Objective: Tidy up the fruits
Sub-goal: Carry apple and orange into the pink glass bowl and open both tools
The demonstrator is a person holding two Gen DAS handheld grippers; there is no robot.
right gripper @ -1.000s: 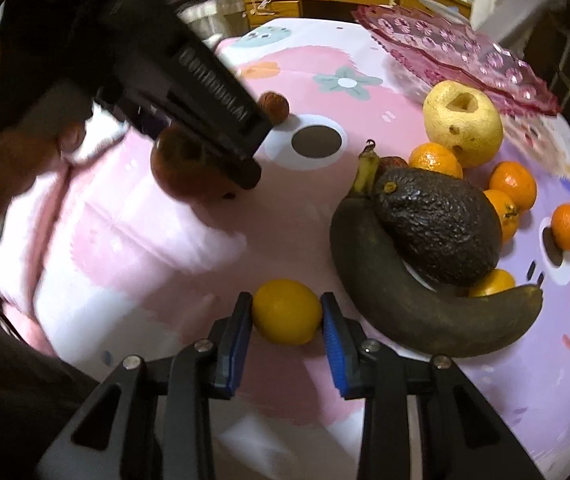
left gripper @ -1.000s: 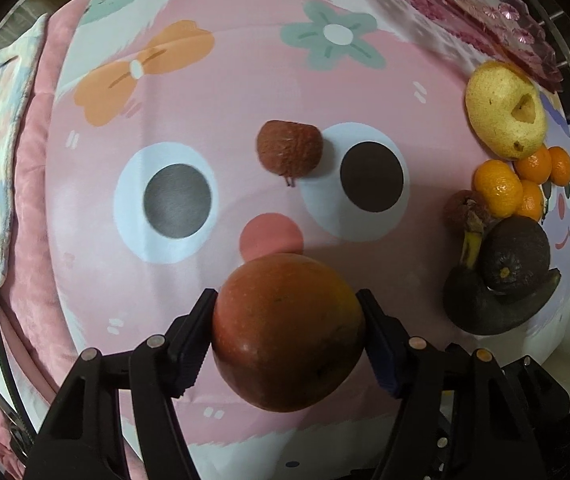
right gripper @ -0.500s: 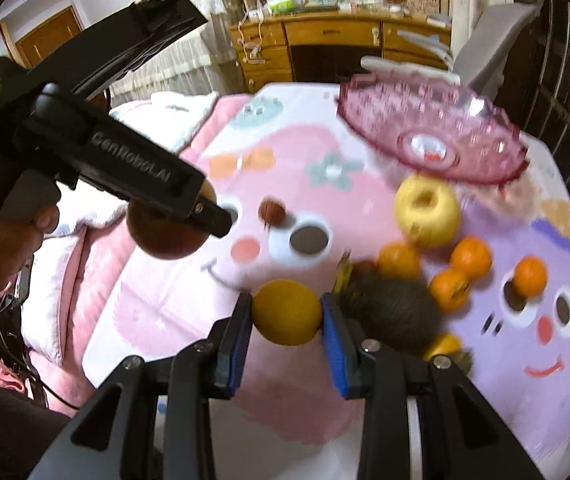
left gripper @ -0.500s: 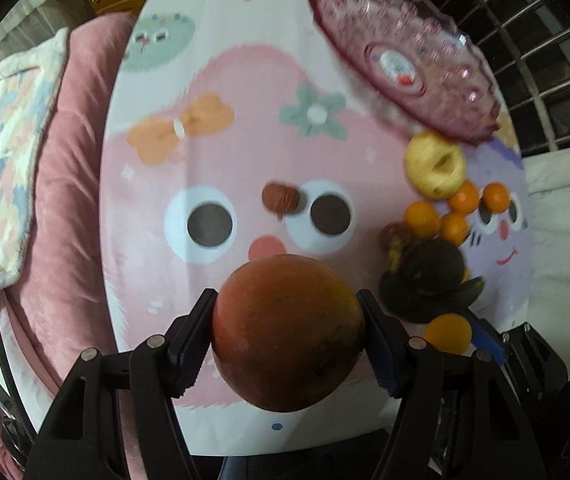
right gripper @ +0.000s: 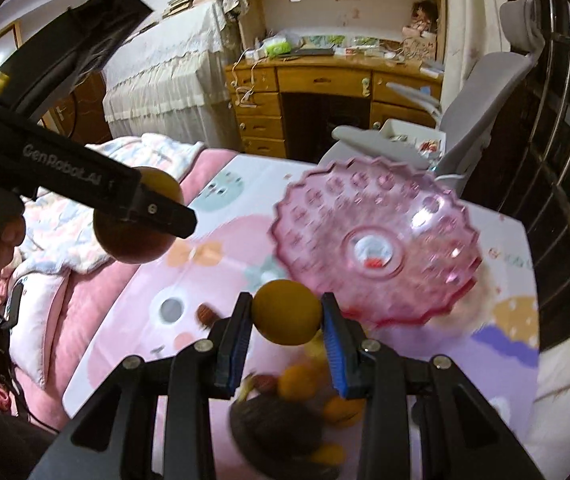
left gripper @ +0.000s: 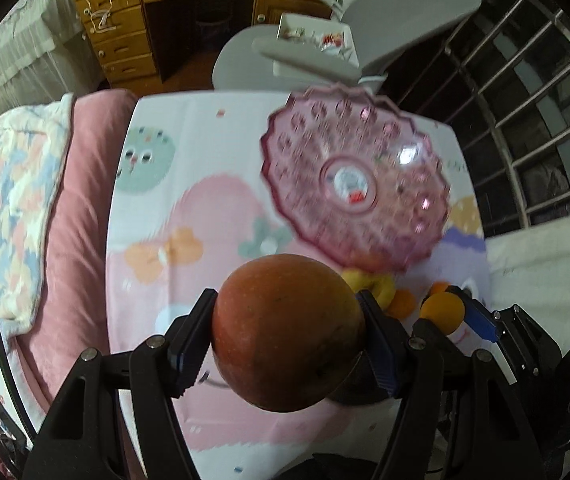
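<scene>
Nearest in the left wrist view, a big reddish mango (left gripper: 287, 332) is pinched between the pads of the left tool (left gripper: 287, 334), held up in the air above the surface (left gripper: 157, 256) with the cartoon-print cloth. In the right wrist view a small yellow-orange citrus (right gripper: 287, 312) is clamped the same way by the right tool (right gripper: 287, 314), also lifted clear of the cloth. Just under and behind that tool, the rest of the fruit is seen in a blurry heap: a dark avocado (right gripper: 275, 424), a few small oranges (right gripper: 299, 380), and a brown lychee-looking thing (right gripper: 204, 314) lying apart, off to the left. Further back, a pink scalloped glass dish (right gripper: 377, 248) is sitting on the cloth, nothing in it that can be made out. To the left, a pink blanket (left gripper: 69, 232) is spread over a bed. At the far end, a grey office chair (right gripper: 481, 92) and a cluttered wooden desk (right gripper: 325, 80) are seen.
</scene>
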